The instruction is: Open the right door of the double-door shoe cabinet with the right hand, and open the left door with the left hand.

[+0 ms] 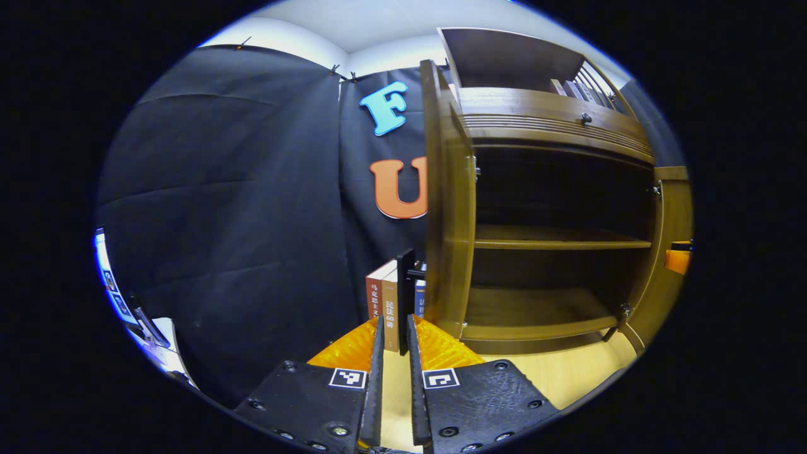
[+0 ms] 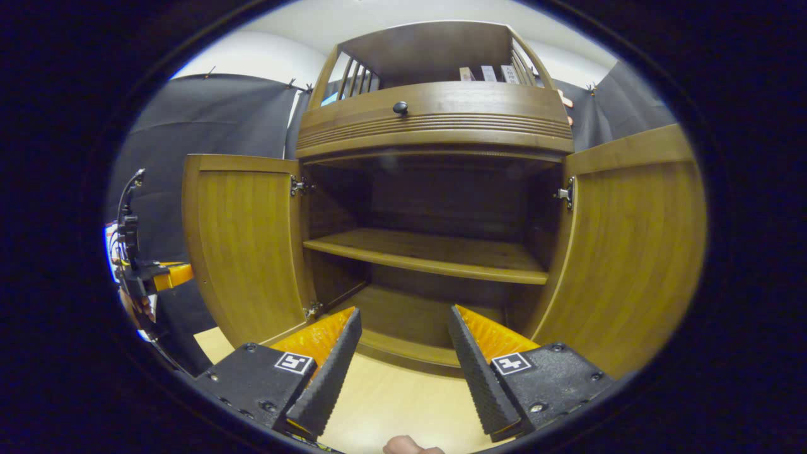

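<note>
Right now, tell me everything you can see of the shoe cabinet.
The shoe cabinet looks like brown wood with a ribbed band and a small dark knob on a drawer-like front above. Both doors are swung wide open: the left door and the right door hang on metal hinges. Inside, one shelf and the bottom board look bare. It stands upright on a pale floor; neither gripper touches it.

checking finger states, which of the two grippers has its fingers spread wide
The right gripper: its fingers stand far apart. The left gripper has its fingers nearly together.
</note>
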